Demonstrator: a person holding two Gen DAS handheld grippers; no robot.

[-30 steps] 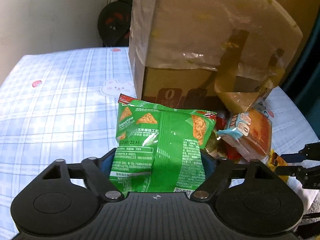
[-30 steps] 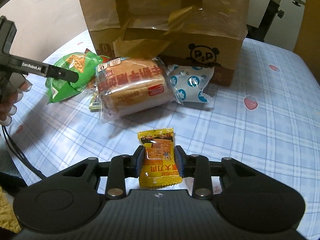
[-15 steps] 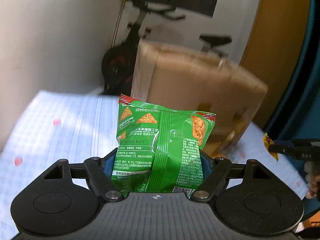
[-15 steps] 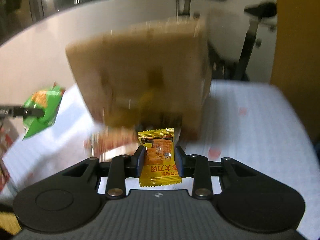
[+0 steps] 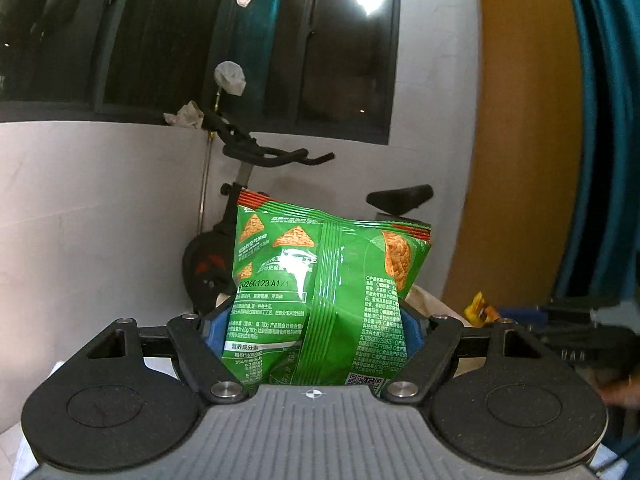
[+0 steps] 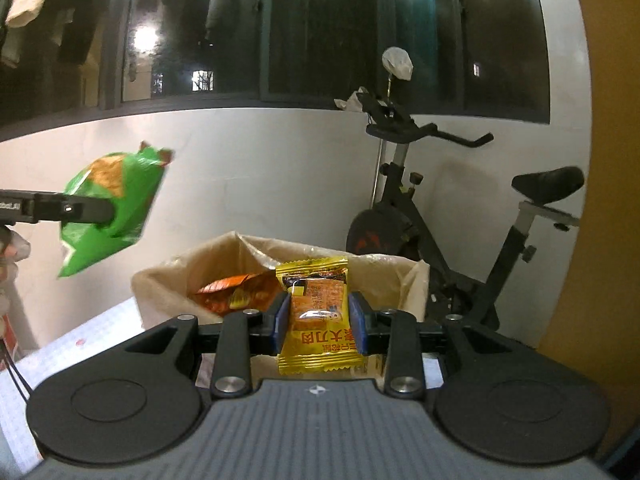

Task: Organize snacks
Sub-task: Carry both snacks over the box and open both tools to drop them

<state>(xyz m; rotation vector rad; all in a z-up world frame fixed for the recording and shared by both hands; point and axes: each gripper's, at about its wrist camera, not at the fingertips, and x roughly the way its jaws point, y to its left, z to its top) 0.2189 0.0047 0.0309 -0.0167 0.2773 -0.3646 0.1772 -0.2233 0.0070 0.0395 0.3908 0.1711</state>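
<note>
While the left gripper (image 5: 312, 332) clamps its fingers on the green chip bag (image 5: 320, 292) and the right gripper (image 6: 320, 318) on the yellow packet (image 6: 318, 316), both have risen from the bed to the open paper bag (image 6: 160, 284), ready to drop.

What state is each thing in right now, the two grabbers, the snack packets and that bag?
left gripper: shut on the green chip bag
green chip bag: sealed, held up in the air
right gripper: shut on the yellow snack packet
yellow snack packet: sealed, held in front of the paper bag
paper bag: open, an orange packet inside
</note>
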